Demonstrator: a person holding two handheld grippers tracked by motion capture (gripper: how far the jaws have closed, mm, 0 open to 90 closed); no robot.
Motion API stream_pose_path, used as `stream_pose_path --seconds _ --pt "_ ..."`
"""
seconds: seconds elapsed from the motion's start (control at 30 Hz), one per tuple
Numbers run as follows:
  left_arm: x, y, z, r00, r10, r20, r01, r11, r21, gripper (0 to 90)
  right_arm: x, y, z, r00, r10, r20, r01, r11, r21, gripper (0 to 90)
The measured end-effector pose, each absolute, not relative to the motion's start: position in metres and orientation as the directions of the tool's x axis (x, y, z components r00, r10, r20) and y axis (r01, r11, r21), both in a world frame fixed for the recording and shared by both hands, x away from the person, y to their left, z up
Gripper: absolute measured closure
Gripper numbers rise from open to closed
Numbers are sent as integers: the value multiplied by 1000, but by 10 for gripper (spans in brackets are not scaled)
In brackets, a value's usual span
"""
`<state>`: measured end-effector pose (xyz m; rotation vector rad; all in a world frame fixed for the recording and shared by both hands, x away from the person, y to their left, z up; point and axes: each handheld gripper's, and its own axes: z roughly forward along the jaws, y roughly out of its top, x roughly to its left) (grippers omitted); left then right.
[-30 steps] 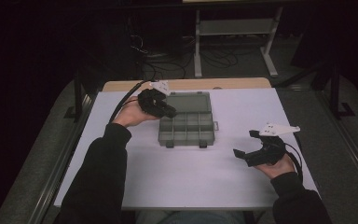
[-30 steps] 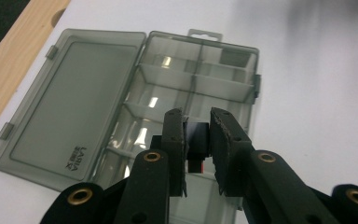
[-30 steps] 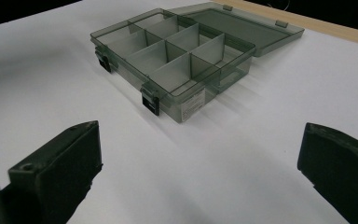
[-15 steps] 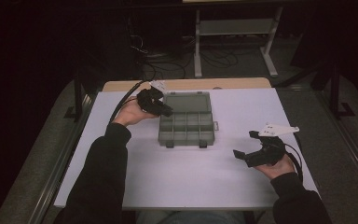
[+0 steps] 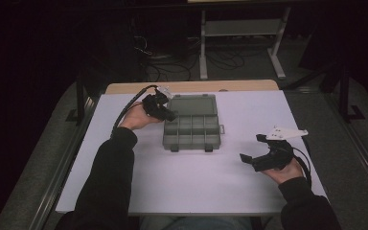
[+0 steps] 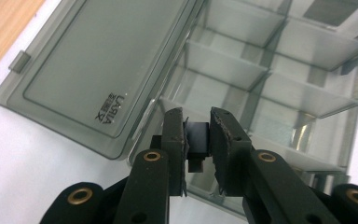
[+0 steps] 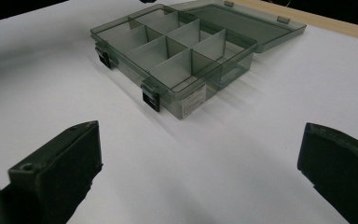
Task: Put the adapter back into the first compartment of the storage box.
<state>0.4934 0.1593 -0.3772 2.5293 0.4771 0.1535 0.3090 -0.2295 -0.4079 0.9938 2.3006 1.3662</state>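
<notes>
Since the earlier frame the left gripper (image 5: 165, 112) has dropped a little lower over the near-left corner of the compartment box (image 5: 191, 129), while the right gripper (image 5: 261, 155) has not moved. In the left gripper view the two fingers (image 6: 221, 137) pinch a small black block (image 6: 197, 140) between their pads, held just above the box's outer compartments, which suggests the block is about to be set into one of them. The box sits near the middle of the white worktop (image 5: 196, 187), toward its far side. It is a shallow organiser of smoky, see-through grey plastic, split by thin dividers into a grid of small compartments, all of which look empty. Its hinged lid (image 6: 102, 70) lies folded flat open on the far side, leaving the compartments free to reach from above; a small printed logo marks the lid. Two dark latches (image 7: 150, 100) sit on the front wall facing the person. The right gripper rests on the worktop to the near right, well apart from the box, its fingers (image 7: 65, 163) spread wide and holding nothing, seemingly waiting out of the way.
</notes>
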Motion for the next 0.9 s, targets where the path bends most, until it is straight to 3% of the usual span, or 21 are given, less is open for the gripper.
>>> stream_pose_path --seconds 0.4,0.9 --pt "498 156 -388 930 368 2 313 -793 523 754 308 -229 -408 -721 686 101 418 314 853 0" --pt "487 172 -371 919 393 -9 320 -734 599 598 309 -229 -408 -719 689 96 416 316 853 0"
